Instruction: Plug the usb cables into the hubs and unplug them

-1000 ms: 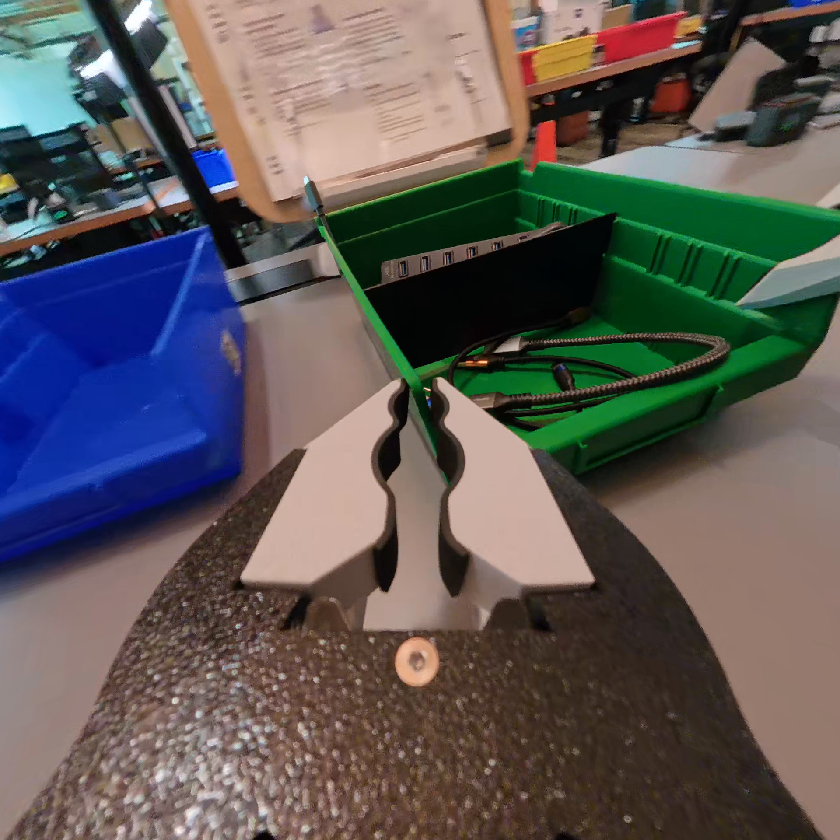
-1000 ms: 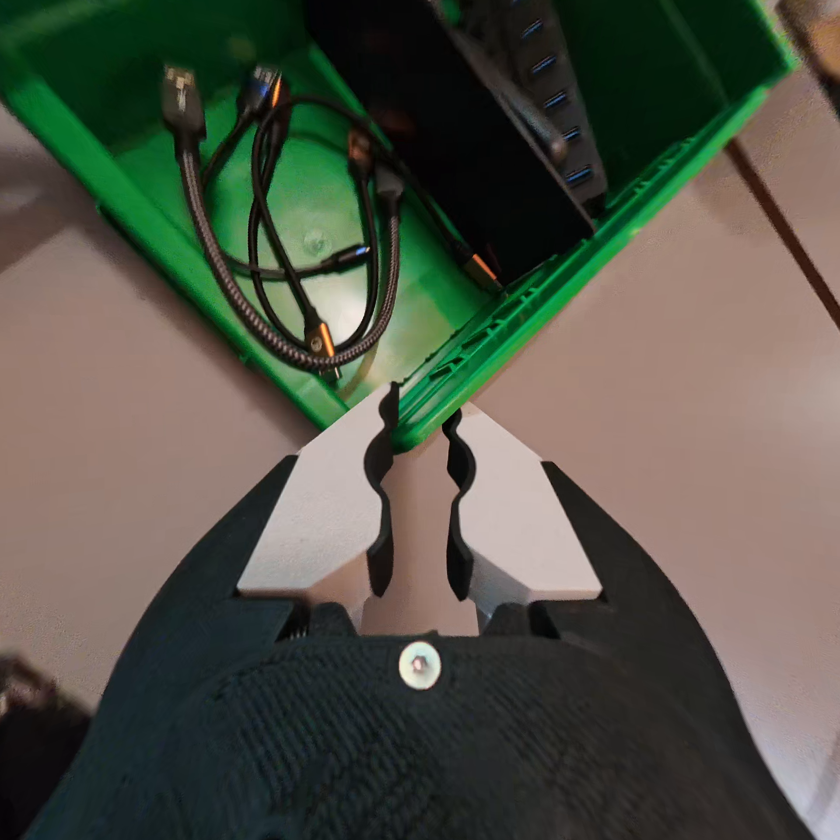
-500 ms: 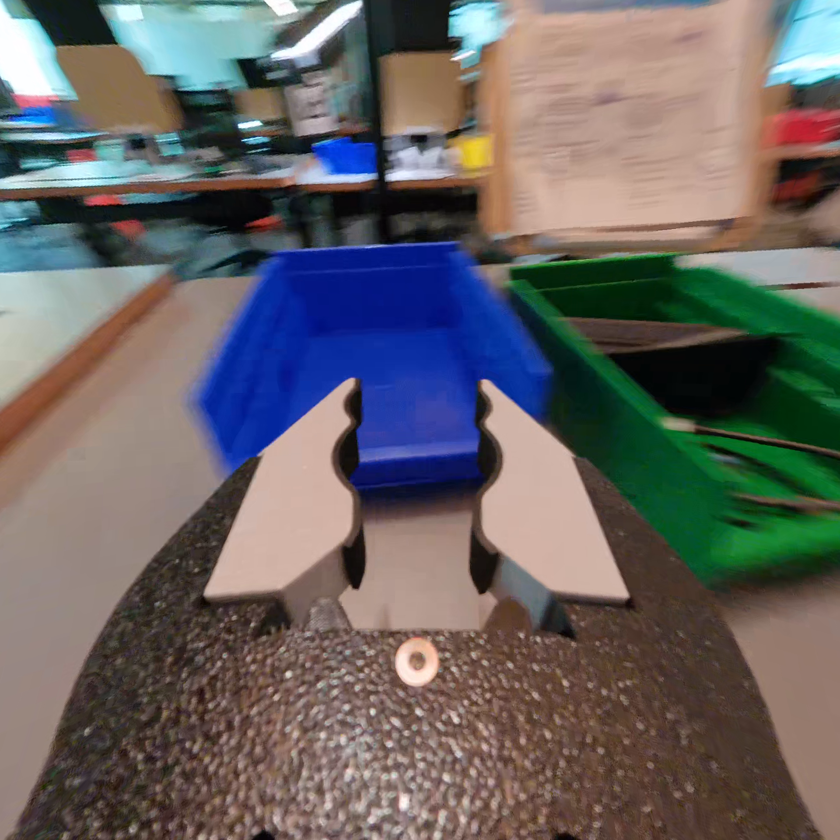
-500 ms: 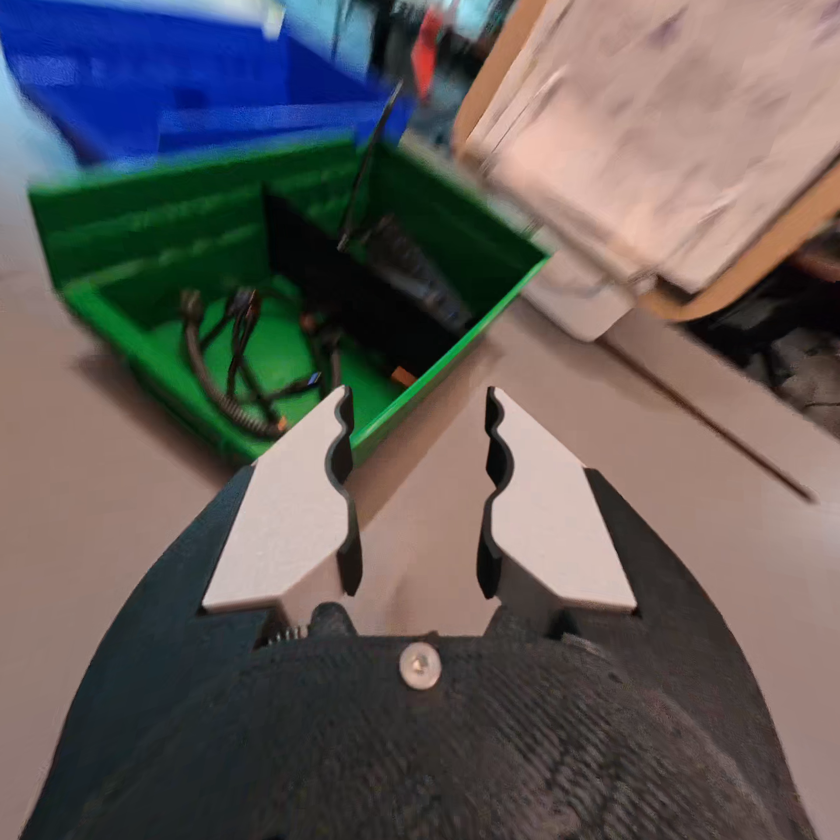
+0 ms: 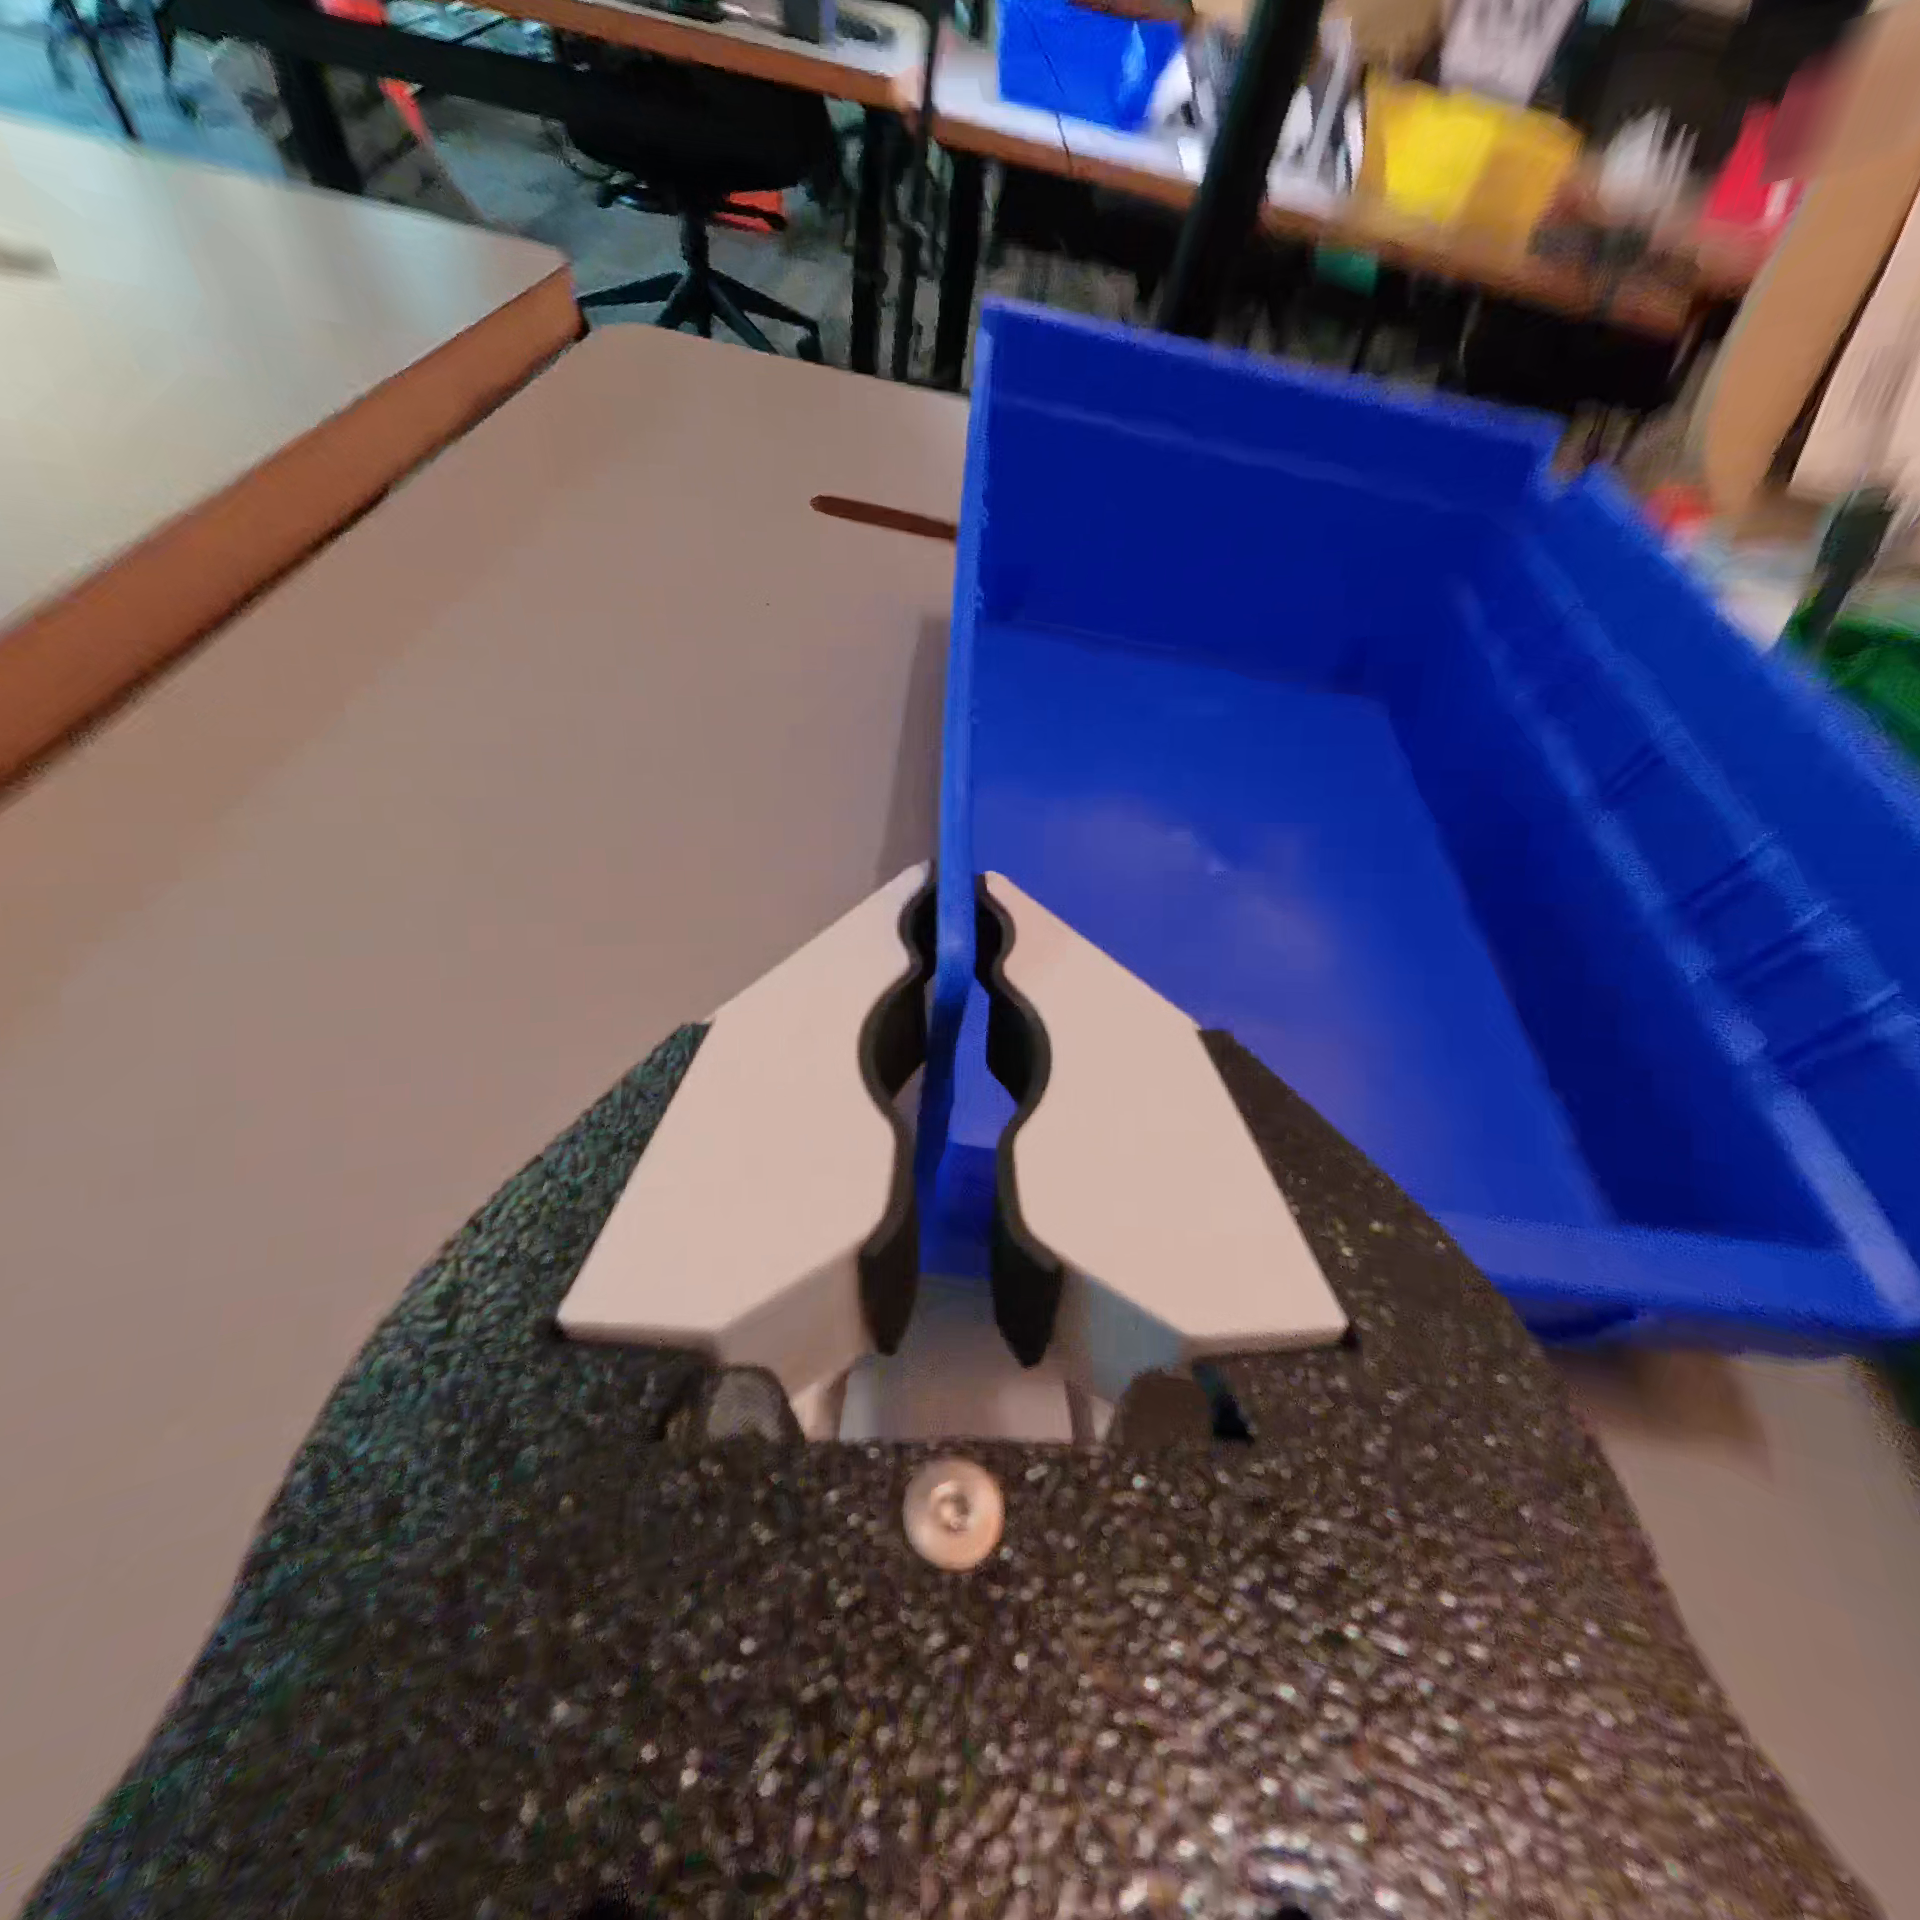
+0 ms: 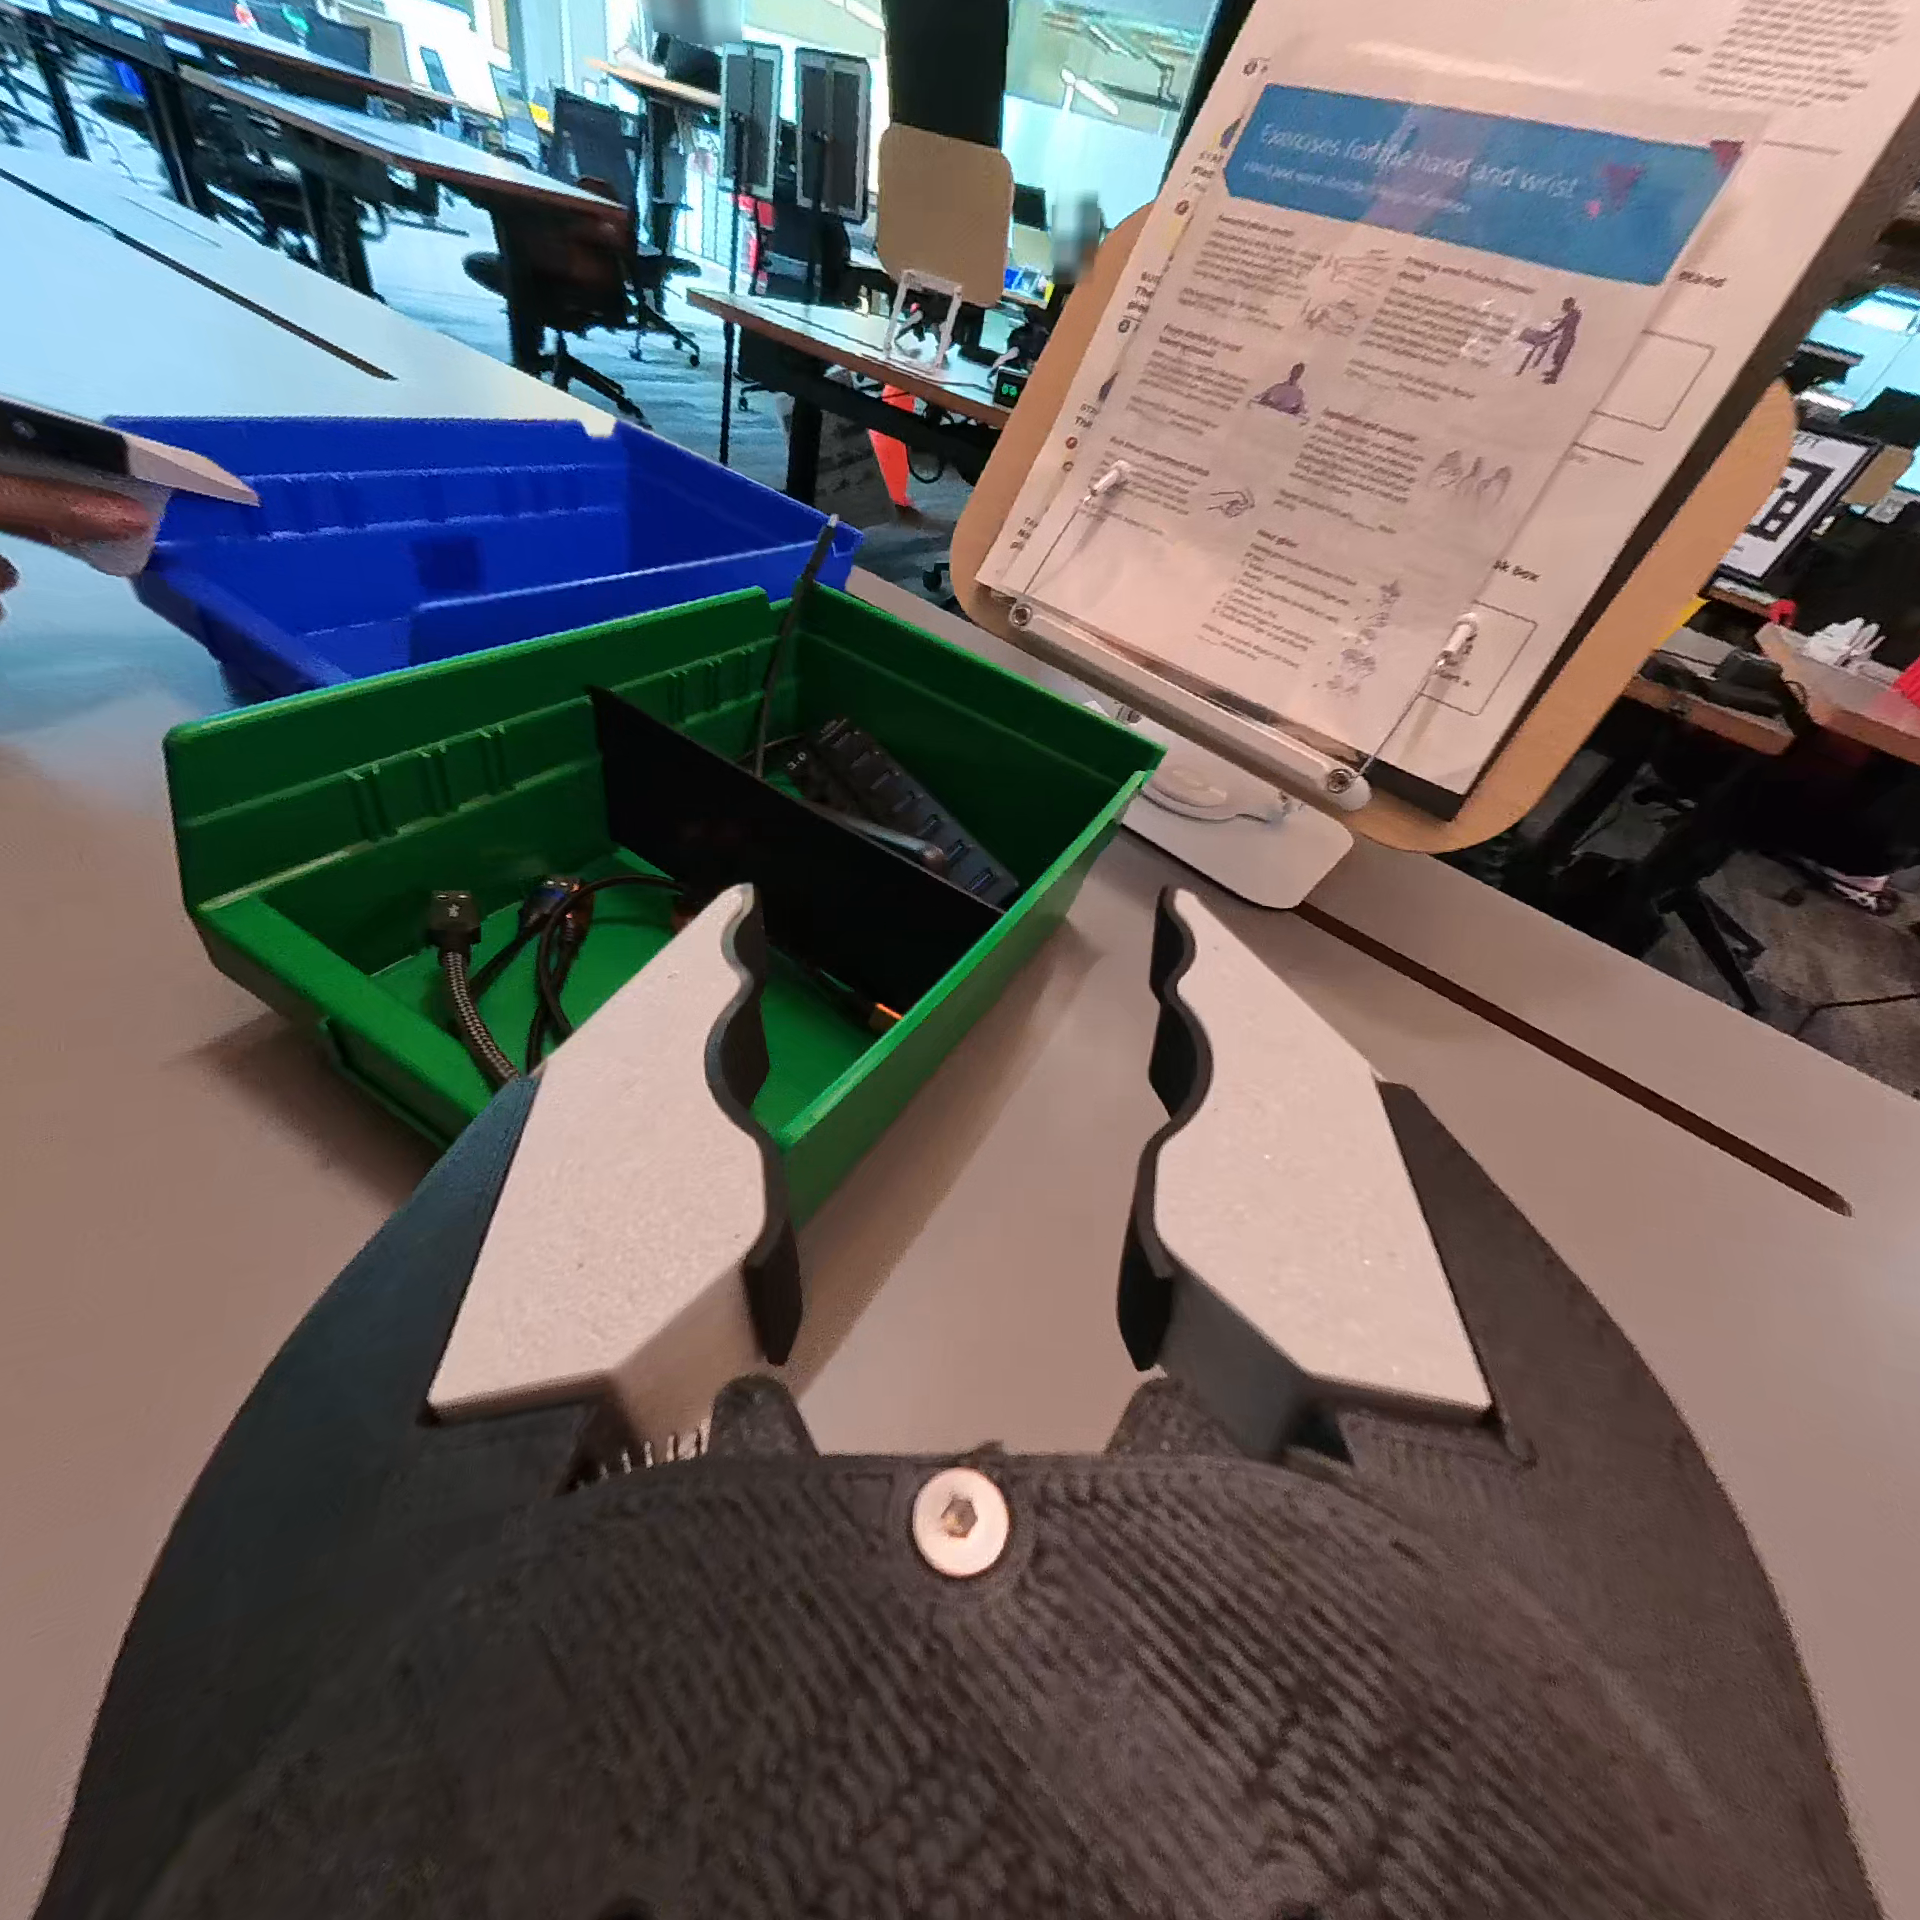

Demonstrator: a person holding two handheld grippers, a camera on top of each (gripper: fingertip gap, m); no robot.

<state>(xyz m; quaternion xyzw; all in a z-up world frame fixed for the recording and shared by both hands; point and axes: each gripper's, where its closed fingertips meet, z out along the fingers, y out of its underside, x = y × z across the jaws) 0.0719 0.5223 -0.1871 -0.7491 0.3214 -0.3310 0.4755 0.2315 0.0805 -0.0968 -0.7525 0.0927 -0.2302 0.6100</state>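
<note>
A green bin (image 6: 416, 717) sits on the table, split by a black divider (image 6: 769, 831). Several USB cables (image 6: 468, 997) lie coiled in its near compartment. A dark USB hub (image 6: 904, 810) leans in the far compartment. My right gripper (image 6: 958, 896) is wide open and empty, above the table just short of the green bin's near corner. An empty blue bin (image 5: 1351, 831) stands beside the green one. My left gripper (image 5: 956, 878) is shut on the blue bin's left wall, which runs up between the fingers. The left gripper also shows in the right wrist view (image 6: 156, 473).
A tilted document stand (image 6: 1403, 416) on a white base (image 6: 1236, 831) stands right of the green bin. A dark slot (image 6: 1558, 1060) runs through the table beyond my right gripper. A neighbouring table (image 5: 208, 312) lies left of the blue bin. Desks and chairs are behind.
My left gripper swung from the green bin to the blue bin and closed on its left wall. My right gripper drew back from the green bin's corner and opened wide.
</note>
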